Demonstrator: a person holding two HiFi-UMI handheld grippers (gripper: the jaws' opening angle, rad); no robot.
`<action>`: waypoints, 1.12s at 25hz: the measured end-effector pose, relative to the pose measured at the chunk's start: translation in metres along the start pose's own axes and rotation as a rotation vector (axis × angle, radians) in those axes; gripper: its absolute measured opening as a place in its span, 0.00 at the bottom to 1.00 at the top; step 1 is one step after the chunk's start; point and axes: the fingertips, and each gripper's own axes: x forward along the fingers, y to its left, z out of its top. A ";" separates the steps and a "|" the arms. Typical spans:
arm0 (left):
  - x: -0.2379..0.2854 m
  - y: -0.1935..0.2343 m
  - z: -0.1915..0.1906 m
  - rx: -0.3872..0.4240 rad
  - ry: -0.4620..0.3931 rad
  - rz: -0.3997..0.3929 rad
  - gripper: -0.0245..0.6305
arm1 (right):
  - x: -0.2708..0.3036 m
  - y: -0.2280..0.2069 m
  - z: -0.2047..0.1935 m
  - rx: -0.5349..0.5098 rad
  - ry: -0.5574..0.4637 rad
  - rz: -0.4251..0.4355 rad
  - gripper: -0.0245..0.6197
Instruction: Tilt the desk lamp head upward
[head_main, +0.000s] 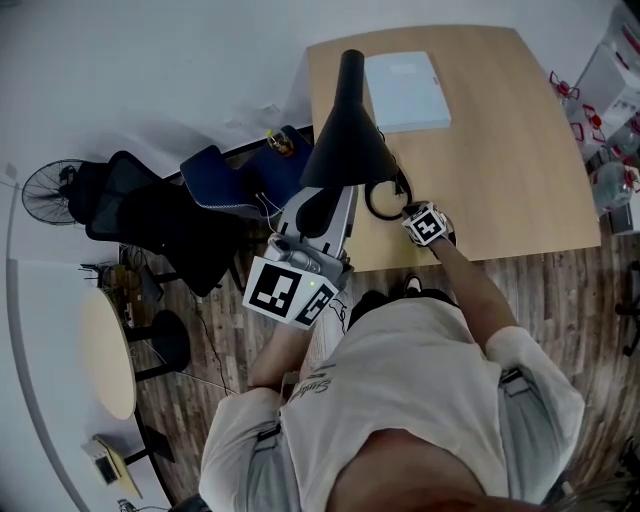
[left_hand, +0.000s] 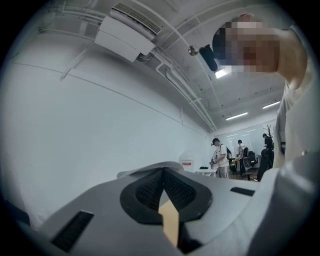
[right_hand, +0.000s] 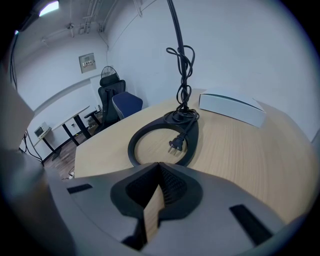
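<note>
The lamp head (head_main: 345, 140) is raised over the surface (head_main: 500, 150). Its ring base (right_hand: 134, 145) is seen at 12 o'clock of the right gripper (right_hand: 159, 169). The left gripper (left_hand: 163, 172) is pointed ceilingward. Both jaws are clenched, empty.

A black desk lamp with a cone-shaped head (head_main: 343, 140) is seen standing on the light wooden table (head_main: 500, 150), near its front edge. Its flat ring-shaped base (right_hand: 131, 146) is laid on the tabletop, and a thin stem (right_hand: 175, 25) rises from the ring's far side. The black cord (right_hand: 183, 75) is knotted around the stem, and its two-pin plug (right_hand: 176, 145) is rested inside the ring.
</note>
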 end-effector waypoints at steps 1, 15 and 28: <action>0.002 0.000 0.003 0.004 -0.004 -0.003 0.06 | 0.000 0.000 0.000 0.005 -0.001 0.001 0.03; 0.023 0.016 0.042 0.086 -0.036 -0.002 0.06 | 0.003 0.003 0.002 0.017 -0.020 0.023 0.03; 0.014 0.005 0.021 0.092 -0.015 -0.035 0.06 | -0.002 -0.001 -0.002 0.027 -0.045 0.003 0.03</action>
